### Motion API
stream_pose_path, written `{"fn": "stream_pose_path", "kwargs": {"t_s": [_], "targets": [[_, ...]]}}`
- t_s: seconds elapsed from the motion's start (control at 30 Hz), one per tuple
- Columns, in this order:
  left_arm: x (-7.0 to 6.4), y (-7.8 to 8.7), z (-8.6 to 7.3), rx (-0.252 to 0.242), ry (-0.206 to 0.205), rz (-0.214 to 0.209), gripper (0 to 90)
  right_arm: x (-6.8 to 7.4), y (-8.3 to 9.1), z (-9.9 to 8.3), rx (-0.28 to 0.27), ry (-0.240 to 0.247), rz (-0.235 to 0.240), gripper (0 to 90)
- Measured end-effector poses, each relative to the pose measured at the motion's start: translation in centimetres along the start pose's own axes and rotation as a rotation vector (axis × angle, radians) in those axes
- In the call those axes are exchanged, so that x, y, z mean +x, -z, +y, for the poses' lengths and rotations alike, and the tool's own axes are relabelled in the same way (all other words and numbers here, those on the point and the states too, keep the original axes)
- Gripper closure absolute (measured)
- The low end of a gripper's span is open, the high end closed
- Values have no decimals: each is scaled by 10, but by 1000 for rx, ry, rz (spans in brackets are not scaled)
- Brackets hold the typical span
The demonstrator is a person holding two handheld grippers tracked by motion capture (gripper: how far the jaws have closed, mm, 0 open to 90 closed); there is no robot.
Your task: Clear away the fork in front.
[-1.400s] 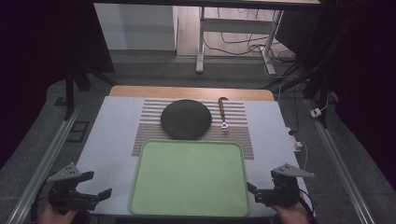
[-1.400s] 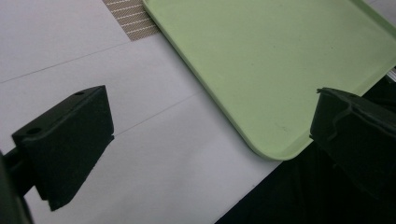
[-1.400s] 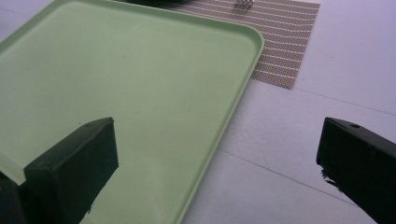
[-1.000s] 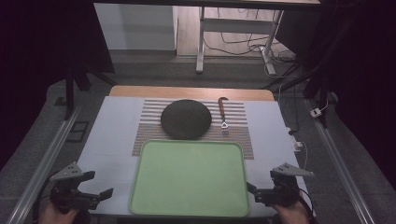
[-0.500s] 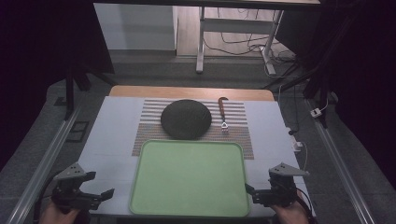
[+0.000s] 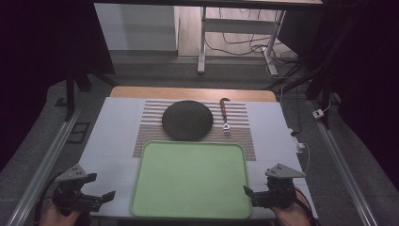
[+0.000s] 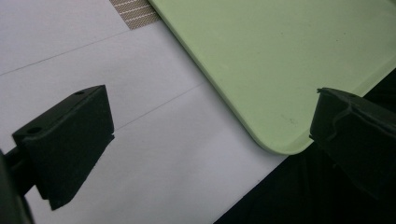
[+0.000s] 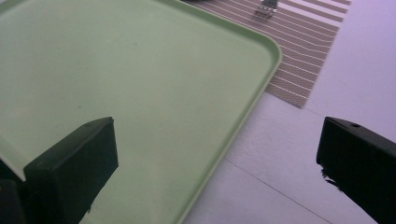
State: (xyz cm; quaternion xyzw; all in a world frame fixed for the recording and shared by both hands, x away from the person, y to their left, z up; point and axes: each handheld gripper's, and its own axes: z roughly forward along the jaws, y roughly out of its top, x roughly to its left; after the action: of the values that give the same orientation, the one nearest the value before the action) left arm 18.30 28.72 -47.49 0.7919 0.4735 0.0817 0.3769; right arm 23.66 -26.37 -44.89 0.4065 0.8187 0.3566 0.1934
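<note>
Green tray (image 6: 190,179) at near table edge, overlapping the striped mat (image 6: 240,123). Left gripper (image 6: 101,197) just beside tray's near-left corner, jaws spread wide, holding nothing. Right gripper (image 6: 250,194) at tray's near-right corner, jaws spread wide, one over the tray, nothing pinched

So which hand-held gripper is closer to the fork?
Right. The right hand-held gripper sits at the green tray's near right corner, same side as the fork; the left hand-held gripper is diagonally across.
</note>
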Motion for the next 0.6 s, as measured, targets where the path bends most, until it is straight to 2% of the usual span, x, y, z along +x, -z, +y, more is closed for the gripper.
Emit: {"fn": "stream_pose_path", "kwargs": {"t_s": [0.13, 0.3, 0.37, 0.5, 0.53, 0.6], "targets": [[0, 0, 0, 2, 0, 1, 0, 6, -3, 4, 22, 54, 24, 0], [0, -1, 0, 5, 1, 4, 0, 9, -6, 10, 28, 96, 34, 0], [0, -1, 0, 6, 2, 3, 0, 12, -8, 12, 40, 131, 23, 0], [0, -1, 0, 7, 5, 5, 0, 17, -12, 15, 56, 160, 24, 0], [0, -1, 0, 8, 5, 6, 0, 20, -14, 17, 63, 183, 10, 0], [0, -1, 0, 7, 7, 6, 0, 21, -15, 19, 64, 190, 1, 0]]}}
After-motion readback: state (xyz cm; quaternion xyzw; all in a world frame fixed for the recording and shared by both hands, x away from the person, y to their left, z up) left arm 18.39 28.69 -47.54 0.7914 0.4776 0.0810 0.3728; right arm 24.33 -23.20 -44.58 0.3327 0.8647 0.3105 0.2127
